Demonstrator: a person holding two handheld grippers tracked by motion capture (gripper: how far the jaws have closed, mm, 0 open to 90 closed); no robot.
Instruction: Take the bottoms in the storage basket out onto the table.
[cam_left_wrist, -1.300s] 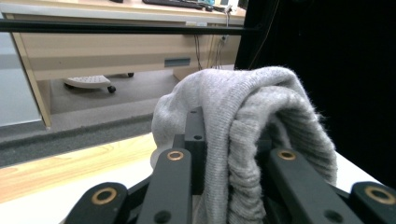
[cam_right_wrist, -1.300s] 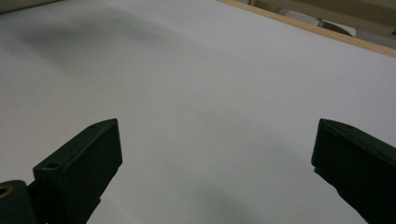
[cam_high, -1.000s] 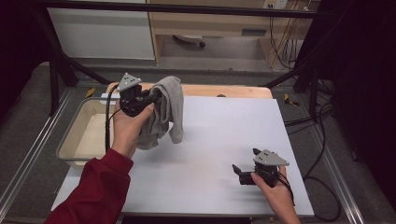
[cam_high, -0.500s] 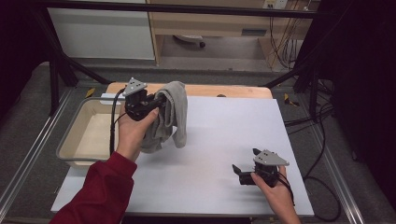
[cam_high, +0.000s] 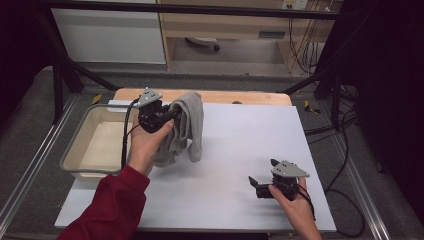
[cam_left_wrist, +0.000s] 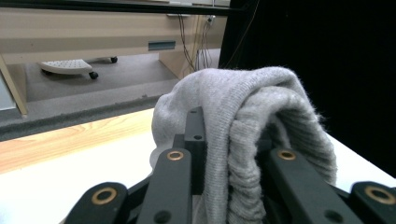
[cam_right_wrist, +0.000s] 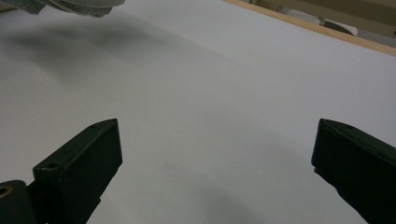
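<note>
The grey knitted cloth (cam_high: 186, 127) hangs bunched above the white table (cam_high: 235, 150), clamped in the left tool (cam_high: 167, 116), its folds hiding the jaw tips; its lower end seems to brush the table. Beside it sits a beige plastic tub (cam_high: 75, 155). The right tool (cam_high: 261, 181) rests open, well apart.

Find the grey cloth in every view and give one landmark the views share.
High view: the grey cloth hangs left of centre, clamped in the left gripper, beside the tray.
Left gripper view: it drapes over the jaws, centre to right.
Right gripper view: its lower end hangs at the top left edge.
Shared landmark: the white table top with its wooden far edge.
</note>
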